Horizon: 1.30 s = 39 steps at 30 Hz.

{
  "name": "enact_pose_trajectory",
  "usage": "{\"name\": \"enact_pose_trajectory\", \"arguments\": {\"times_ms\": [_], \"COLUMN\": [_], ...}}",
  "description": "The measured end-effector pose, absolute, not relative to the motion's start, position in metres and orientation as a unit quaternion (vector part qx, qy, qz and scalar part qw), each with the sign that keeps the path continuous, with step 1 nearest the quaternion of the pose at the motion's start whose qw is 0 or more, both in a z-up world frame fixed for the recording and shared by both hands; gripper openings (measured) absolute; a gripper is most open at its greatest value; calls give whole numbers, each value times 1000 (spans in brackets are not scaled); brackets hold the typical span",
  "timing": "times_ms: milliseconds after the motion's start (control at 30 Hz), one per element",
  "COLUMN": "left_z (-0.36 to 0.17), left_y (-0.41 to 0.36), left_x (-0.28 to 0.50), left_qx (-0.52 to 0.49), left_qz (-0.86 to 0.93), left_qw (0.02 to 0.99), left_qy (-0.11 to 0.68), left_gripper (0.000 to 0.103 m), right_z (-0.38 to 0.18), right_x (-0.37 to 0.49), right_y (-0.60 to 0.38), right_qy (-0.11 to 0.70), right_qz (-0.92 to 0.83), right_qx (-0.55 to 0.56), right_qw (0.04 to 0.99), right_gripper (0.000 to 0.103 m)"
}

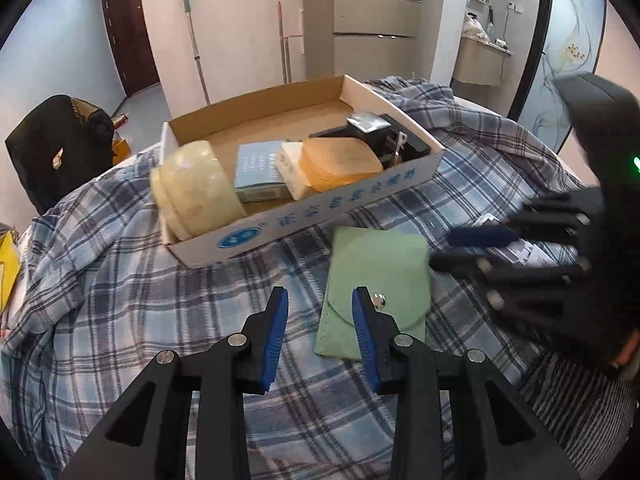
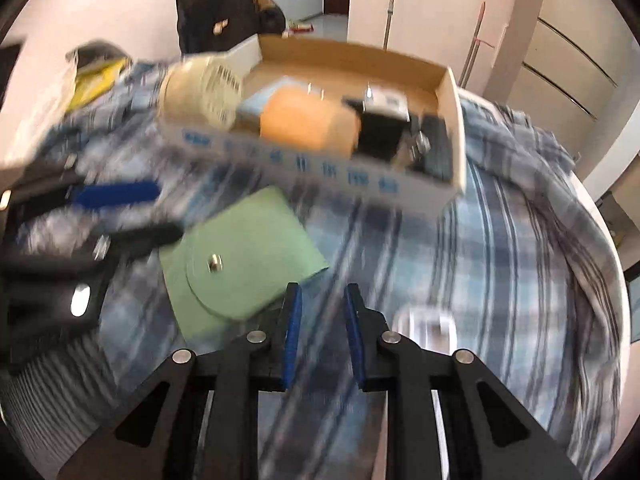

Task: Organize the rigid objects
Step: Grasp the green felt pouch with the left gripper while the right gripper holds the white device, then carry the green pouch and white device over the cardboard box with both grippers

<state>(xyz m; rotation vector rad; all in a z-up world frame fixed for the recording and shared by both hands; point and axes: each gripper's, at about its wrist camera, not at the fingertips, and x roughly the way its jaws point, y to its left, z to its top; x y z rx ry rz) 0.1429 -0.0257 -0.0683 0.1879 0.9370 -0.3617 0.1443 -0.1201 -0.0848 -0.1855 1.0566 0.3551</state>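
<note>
Pouches: one green; box one; tools two, parted.

A box sat on the cloth. In it, from left to right, lay a jar, a booklet, a soap bar and a clip. A pouch lay before the box, a packet to its right.

Green pouch, blue-plaid cloth
</note>
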Motion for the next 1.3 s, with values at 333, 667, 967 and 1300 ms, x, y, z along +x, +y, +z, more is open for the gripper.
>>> {"name": "enact_pose_trajectory", "arguments": {"times_ms": [333, 667, 967, 1300], "left_z": [-61, -86, -87, -97], "left_y": [-40, -78, -86, -85], "left_x": [141, 182, 185, 194], "left_qx": [92, 112, 112, 105], "left_qz": [-232, -237, -229, -215], "left_qw": [872, 847, 846, 845], "left_qy": [421, 463, 467, 478], "left_gripper": [72, 72, 72, 71], "right_z": [-33, -37, -55, -55], "right_x": [129, 110, 103, 104], "right_y": [-174, -223, -228, -229], "right_qy": [433, 432, 451, 448], "right_qz": [150, 123, 135, 138], "right_qx": [-8, 2, 14, 22], "right_qw": [889, 894, 882, 883], "right_gripper": [21, 21, 21, 21]}}
